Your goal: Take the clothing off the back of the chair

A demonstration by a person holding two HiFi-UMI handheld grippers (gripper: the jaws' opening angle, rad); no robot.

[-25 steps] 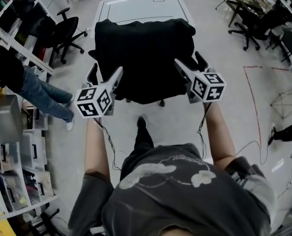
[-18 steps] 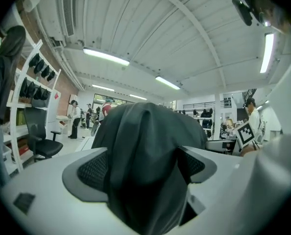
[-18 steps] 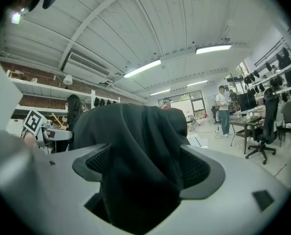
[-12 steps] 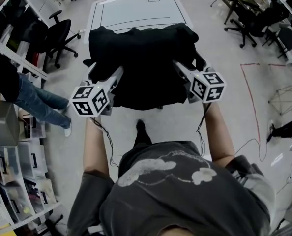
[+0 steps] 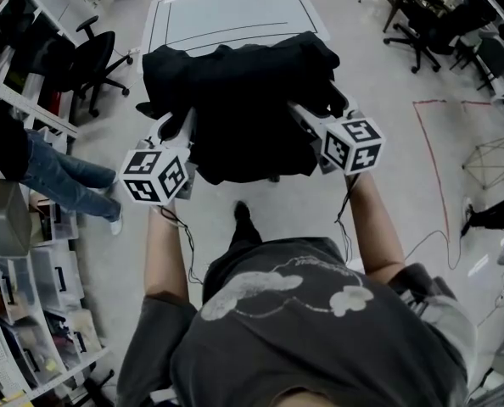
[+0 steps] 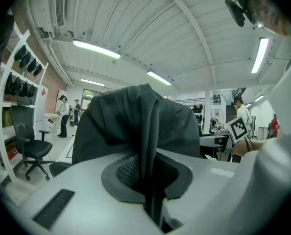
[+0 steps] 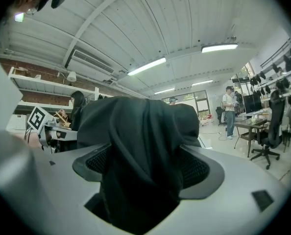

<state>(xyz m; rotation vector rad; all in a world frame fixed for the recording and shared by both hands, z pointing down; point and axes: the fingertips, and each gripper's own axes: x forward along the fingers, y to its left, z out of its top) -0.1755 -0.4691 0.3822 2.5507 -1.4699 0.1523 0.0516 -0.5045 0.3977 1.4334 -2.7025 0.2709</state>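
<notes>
A black piece of clothing (image 5: 243, 100) hangs over the back of a chair, which it hides almost wholly. My left gripper (image 5: 182, 130) is at the garment's left edge. Its jaws have just been closing, and a narrow fold of the clothing (image 6: 135, 126) is pinched between them in the left gripper view, where the left gripper (image 6: 148, 175) is shut on it. My right gripper (image 5: 299, 113) is at the garment's right edge. In the right gripper view a thick bunch of the clothing (image 7: 135, 131) fills the right gripper (image 7: 140, 180), which is shut on it.
A white table (image 5: 226, 15) stands just beyond the chair. A black office chair (image 5: 95, 58) and shelving (image 5: 14, 100) are at the left, beside a person in jeans (image 5: 57, 172). More chairs (image 5: 430, 41) stand at the upper right. Red tape (image 5: 443, 159) marks the floor.
Both grippers have pushed forward into the sides of the clothing. The left jaws, open before, are now closed on a fold. The garment's top has bunched and rumpled.
</notes>
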